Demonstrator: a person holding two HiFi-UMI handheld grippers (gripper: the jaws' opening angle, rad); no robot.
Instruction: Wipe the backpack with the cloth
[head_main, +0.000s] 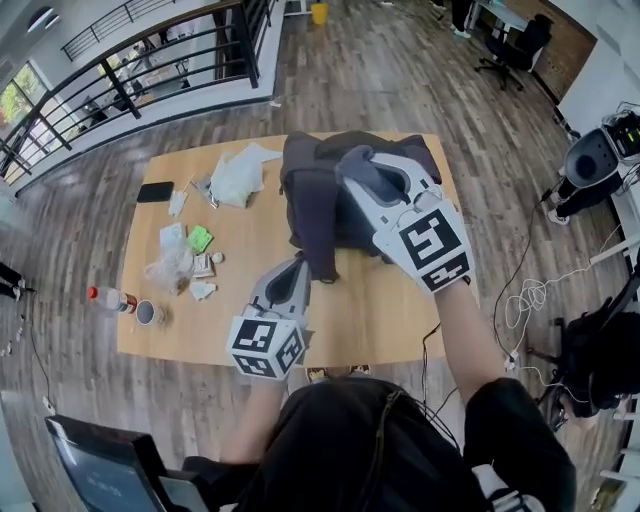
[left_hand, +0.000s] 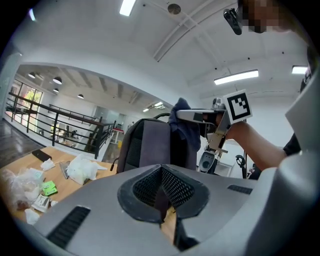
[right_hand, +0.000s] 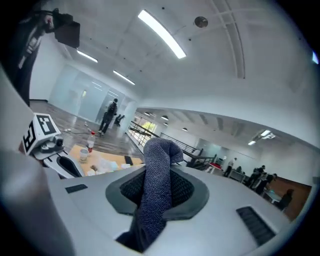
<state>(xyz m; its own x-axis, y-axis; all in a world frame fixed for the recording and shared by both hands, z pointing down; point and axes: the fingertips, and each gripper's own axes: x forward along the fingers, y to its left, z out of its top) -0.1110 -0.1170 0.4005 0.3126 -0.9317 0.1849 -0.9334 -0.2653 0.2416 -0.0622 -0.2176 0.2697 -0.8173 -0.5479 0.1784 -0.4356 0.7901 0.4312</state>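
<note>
Head view, cloth (head_main: 360, 168) clamped in right tool (head_main: 372, 180), over backpack (head_main: 305, 195)

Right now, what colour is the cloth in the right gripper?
Dark blue-grey cloth, knitted-looking texture; clearest in the right gripper view.

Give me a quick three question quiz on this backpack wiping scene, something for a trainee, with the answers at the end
1. True or false: the right gripper holds the cloth.
2. Where is the backpack? A: on the floor. B: upright on the table. C: hung on a railing.
3. Fill in: beside the red-capped bottle stands a ___.

Key: 1 true; 2 B; 3 cup.
</note>
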